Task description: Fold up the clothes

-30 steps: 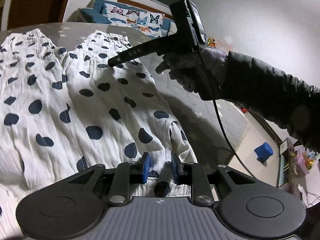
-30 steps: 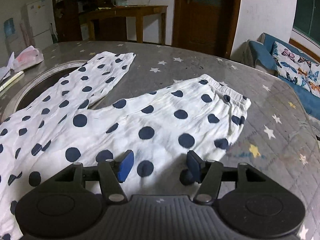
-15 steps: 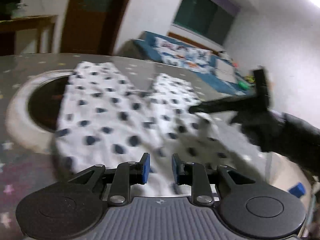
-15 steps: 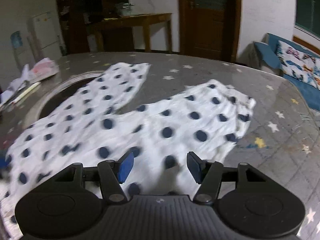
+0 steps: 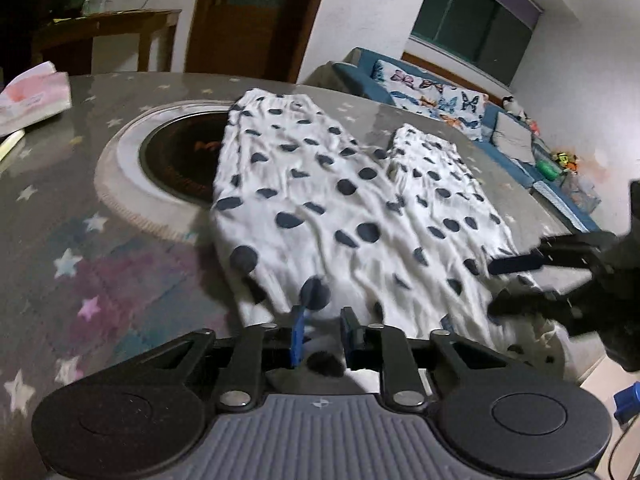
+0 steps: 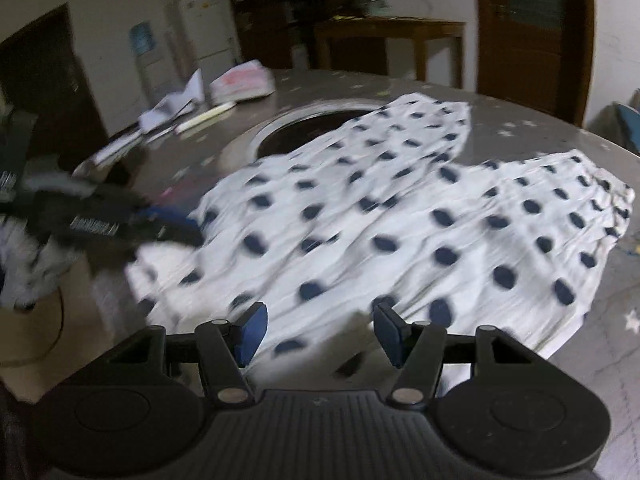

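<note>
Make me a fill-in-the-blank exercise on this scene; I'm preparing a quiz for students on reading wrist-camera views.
1. The white pants carry dark ____.
2. One pant leg partly covers the round ____ set in the table.
3. The blue pads of the left gripper pinch the pants' ____ edge.
4. The right gripper has its fingers ____, with nothing held between them.

Missing words: dots; burner; near; open
</note>
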`<state>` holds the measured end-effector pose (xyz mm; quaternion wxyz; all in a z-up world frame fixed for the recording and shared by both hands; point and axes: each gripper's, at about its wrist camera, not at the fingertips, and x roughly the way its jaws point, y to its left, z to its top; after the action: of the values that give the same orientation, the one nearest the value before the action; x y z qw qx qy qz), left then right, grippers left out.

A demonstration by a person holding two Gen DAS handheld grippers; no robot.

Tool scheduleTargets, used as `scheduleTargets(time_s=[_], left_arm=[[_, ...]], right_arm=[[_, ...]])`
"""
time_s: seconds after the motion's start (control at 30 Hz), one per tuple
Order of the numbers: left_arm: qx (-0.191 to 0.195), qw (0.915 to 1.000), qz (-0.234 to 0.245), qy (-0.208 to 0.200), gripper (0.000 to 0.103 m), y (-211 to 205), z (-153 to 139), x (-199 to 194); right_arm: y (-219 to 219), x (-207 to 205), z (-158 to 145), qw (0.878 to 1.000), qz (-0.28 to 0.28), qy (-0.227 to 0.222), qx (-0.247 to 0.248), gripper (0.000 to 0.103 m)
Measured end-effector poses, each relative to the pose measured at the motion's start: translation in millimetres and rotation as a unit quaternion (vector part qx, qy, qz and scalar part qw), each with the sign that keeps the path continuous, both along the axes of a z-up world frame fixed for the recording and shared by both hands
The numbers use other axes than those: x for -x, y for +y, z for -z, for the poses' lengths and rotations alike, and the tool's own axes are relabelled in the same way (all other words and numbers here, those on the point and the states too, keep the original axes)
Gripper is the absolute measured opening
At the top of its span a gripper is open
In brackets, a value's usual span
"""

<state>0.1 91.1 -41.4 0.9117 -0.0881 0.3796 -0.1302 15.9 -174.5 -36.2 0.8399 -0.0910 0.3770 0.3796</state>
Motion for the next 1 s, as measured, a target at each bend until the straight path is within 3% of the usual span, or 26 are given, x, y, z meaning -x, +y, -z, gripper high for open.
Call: scheduleTargets(time_s=[0.3, 0.43, 0.67, 0.87, 1.0], left_arm=[[-0.015, 0.9997, -0.02, 0.0, 0.01, 10.0, -2.8, 13.2], [-0.011, 0.9995, -0.015, -0.024, 0.01, 6.1, -19.7, 11.1], [0.012, 0.9989, -0.01, -0.045, 0.011, -14.6, -29.0, -29.7], [-0.004, 0.9991, -0.037, -0.019, 0.011, -15.6, -11.3, -61.6], [-0.004, 0.9986, -0.052, -0.001, 0.011, -1.9, 1.0, -65.7]], right_arm=[[-7.2, 28.3, 5.3, 1.0, 0.004, -0.001, 0.005, 0.061], [-14.0, 22.4, -5.0, 1.0, 0.005, -0.004, -0.01, 0.061], [-27.9, -30.5, -11.4, 0.998, 0.06, -0.027, -0.018, 0.061], [-45.2, -87.7, 4.4, 0.992, 0.126, -0.023, -0.015, 0.061], [-60.4, -100.9, 17.5, 0.988, 0.151, -0.012, -0.004, 0.061]])
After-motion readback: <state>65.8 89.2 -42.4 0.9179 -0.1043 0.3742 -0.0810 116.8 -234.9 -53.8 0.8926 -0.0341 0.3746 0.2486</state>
